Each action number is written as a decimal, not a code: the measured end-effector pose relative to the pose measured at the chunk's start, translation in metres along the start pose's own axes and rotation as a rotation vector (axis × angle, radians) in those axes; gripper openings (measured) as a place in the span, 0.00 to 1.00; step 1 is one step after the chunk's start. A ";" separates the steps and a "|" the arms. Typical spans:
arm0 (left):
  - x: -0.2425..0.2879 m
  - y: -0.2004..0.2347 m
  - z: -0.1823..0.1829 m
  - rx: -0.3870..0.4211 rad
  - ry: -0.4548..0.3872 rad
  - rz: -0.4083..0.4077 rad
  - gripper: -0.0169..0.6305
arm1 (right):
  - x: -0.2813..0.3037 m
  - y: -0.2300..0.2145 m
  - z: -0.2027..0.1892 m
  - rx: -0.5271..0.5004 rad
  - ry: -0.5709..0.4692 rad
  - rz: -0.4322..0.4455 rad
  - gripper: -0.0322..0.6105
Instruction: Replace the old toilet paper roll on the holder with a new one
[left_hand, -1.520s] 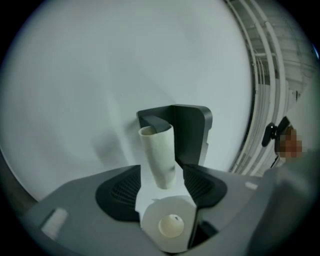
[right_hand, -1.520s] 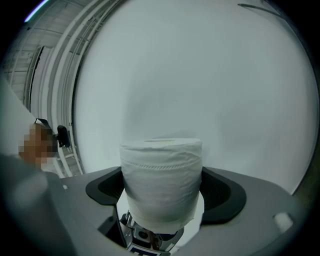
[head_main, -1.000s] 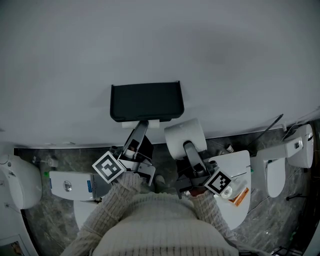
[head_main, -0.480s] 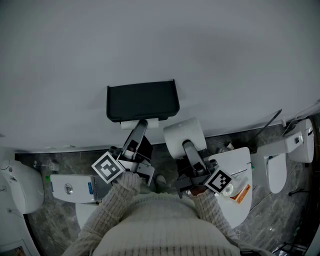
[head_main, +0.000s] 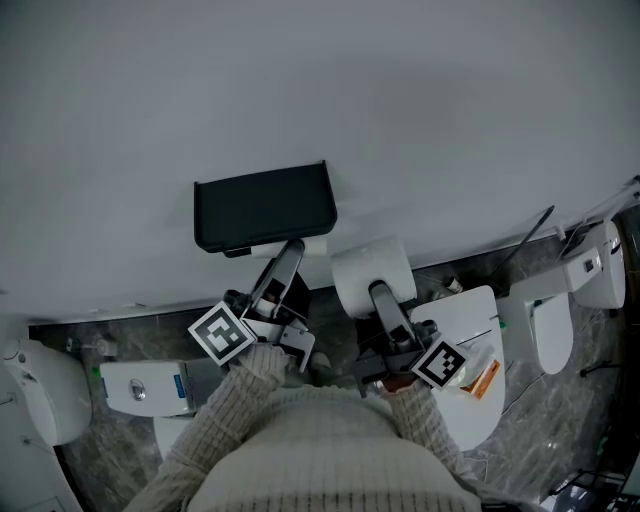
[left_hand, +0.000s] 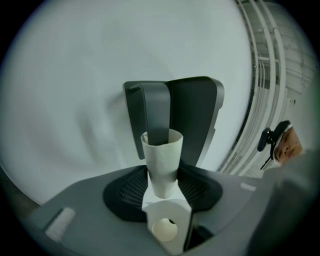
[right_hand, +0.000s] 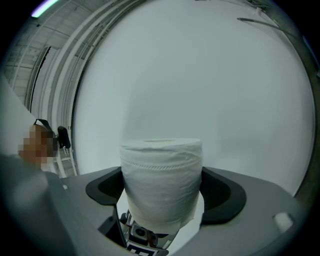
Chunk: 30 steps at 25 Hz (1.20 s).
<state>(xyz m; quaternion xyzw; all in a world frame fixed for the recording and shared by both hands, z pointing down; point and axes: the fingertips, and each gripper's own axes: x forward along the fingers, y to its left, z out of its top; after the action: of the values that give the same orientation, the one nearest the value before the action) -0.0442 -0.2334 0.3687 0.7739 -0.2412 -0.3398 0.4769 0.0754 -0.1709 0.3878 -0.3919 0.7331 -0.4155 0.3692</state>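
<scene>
A black toilet paper holder (head_main: 262, 205) hangs on the grey wall. Just below its right half, my left gripper (head_main: 292, 248) is shut on the bare cardboard tube (left_hand: 161, 162), which stands upright between the jaws. In the left gripper view the holder (left_hand: 192, 117) has a grey arm that reaches to the tube's far end; whether the tube is still on it I cannot tell. My right gripper (head_main: 376, 287) is shut on a full white toilet paper roll (head_main: 371, 270), held to the right of the holder. In the right gripper view this roll (right_hand: 161, 180) fills the space between the jaws.
Below on the dark marble floor stand white toilets: one at the left (head_main: 140, 388), one with a closed lid (head_main: 470, 340) under my right arm, one further right (head_main: 548, 335). An orange packet (head_main: 483, 378) lies on the closed lid.
The head view has shifted, so the holder lies further left in the picture. My left gripper with the tube now sits under the holder's right half, not its middle. Both grips are unchanged.
</scene>
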 end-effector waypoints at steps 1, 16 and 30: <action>0.001 0.000 -0.001 -0.002 0.007 -0.004 0.29 | -0.002 0.000 0.001 -0.003 -0.008 -0.004 0.76; 0.062 -0.002 -0.074 -0.047 0.166 -0.035 0.29 | -0.057 -0.014 0.068 -0.028 -0.157 -0.074 0.76; 0.059 -0.002 -0.106 -0.081 0.265 -0.056 0.29 | -0.077 -0.015 0.071 -0.035 -0.235 -0.108 0.76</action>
<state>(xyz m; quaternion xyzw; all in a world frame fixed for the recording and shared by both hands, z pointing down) 0.0748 -0.2132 0.3831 0.7984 -0.1404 -0.2573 0.5259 0.1734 -0.1307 0.3911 -0.4829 0.6699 -0.3733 0.4228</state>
